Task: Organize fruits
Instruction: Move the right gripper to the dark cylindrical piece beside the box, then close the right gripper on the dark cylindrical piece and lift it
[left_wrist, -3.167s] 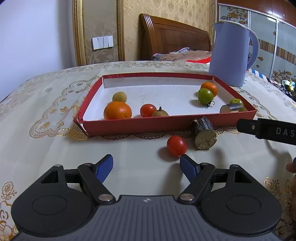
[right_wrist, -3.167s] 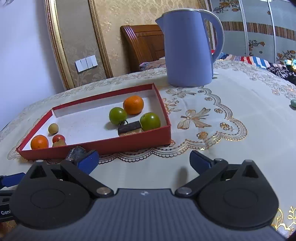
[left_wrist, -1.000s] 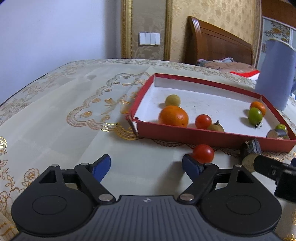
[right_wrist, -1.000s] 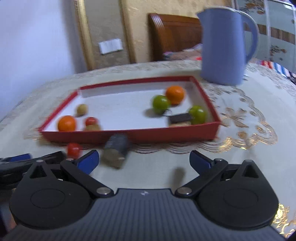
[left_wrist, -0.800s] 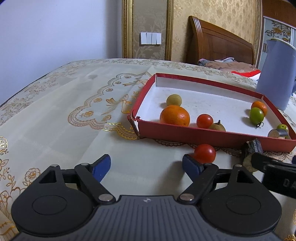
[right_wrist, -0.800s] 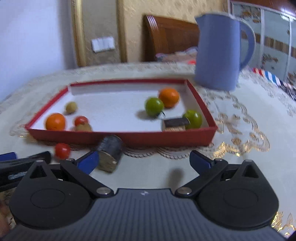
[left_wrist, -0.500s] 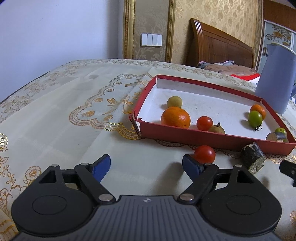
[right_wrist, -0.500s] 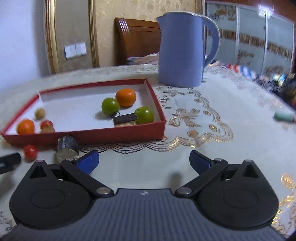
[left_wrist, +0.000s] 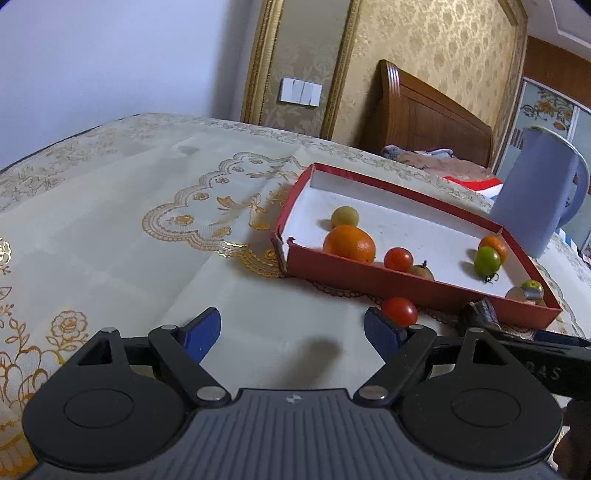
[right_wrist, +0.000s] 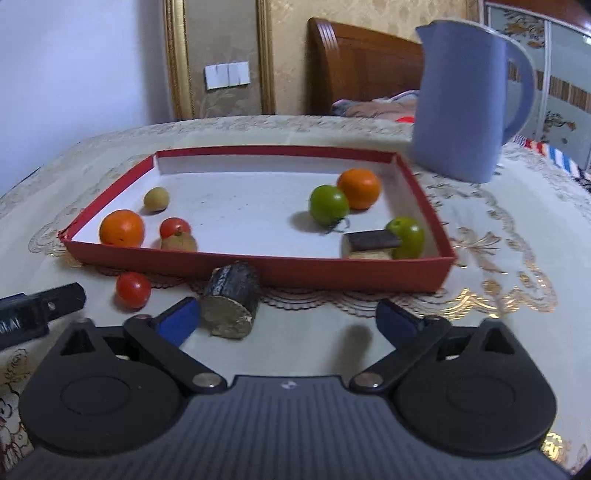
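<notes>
My left gripper (left_wrist: 291, 330) hangs low over the tablecloth (left_wrist: 110, 236) with its blue fingers (left_wrist: 201, 330) spread wide and nothing between them. Just past its right fingertip, at about one o'clock, a loose red tomato (left_wrist: 399, 311) sits on the cloth outside the red tray (left_wrist: 406, 284), close to the tray's near wall. My right gripper (right_wrist: 288, 319) is spread just as wide and holds nothing; a dark cylindrical chunk (right_wrist: 231, 304) with a pale cut face lies on the cloth right beside its left fingertip (right_wrist: 177, 325), at about eleven o'clock, and I cannot tell whether they touch. The same tomato shows in the right view at ten o'clock, left of the chunk, with the left gripper's black body reaching in from nine o'clock.

Inside the tray, toward its left end, sit a large orange (right_wrist: 122, 228), a red tomato (right_wrist: 174, 228), a brownish fruit (right_wrist: 179, 242) touching that tomato, and a small yellow-green fruit (right_wrist: 156, 198) farther back. Toward the right end are a green tomato (right_wrist: 328, 205) against a smaller orange (right_wrist: 358, 188), plus a second dark chunk (right_wrist: 371, 243) lying next to another green fruit (right_wrist: 406, 232) in the near right corner. A blue kettle (right_wrist: 469, 103) stands on the cloth beyond the tray at one o'clock
</notes>
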